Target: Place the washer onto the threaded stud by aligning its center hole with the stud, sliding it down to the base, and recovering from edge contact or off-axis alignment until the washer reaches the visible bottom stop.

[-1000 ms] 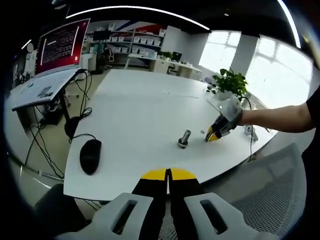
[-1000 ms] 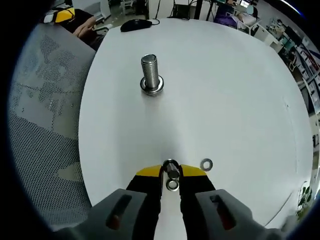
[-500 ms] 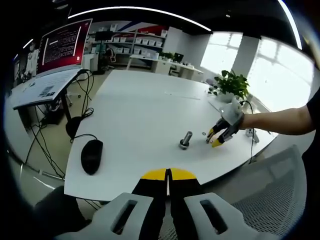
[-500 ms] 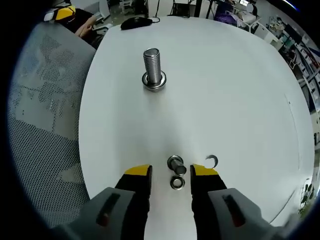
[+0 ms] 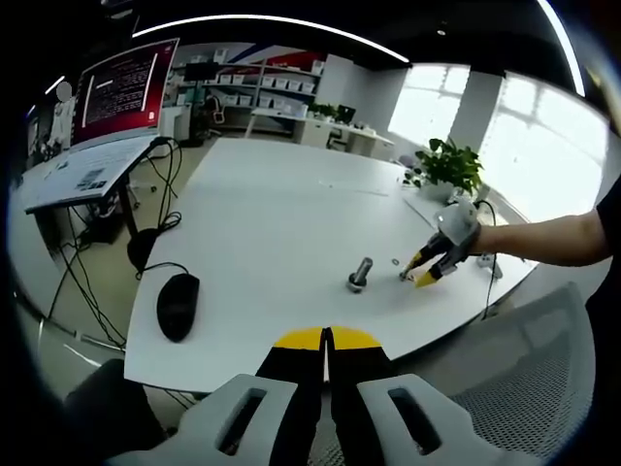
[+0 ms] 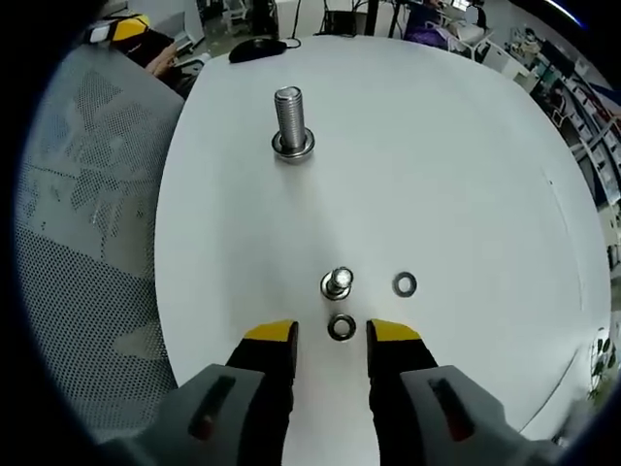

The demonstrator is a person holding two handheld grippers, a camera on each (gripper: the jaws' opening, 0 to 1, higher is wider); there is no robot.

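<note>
While yellow-tipped right gripper (image 6: 332, 335) spread over flat steel washer (image 6: 341, 327) on white table (image 6: 466, 175); left gripper (image 5: 327, 340) pressed together. Step: grasp pending. Next: pinch washer, carry to upright threaded steel stud (image 6: 290, 123).

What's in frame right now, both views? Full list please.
Table: one, white, under everything.
Stud: one, metal, upright on the table, a ring at its base.
Small bolt: one, metal, just ahead of the right jaws.
Washers: two, metal, flat on the table; one between the right jaws' tips, one right of the small bolt.
Mouse: one, black, near the table edge.
Cables: several, black, hanging off the table's side.
Plant: one, green, far side.
Laptop: one, red screen, on a side desk.
Chair: one, grey mesh, beside the table.
Right hand-held gripper: open, yellow tips.
Left hand-held gripper: shut, yellow tips.
Person's arm: reaching in from the right.
</note>
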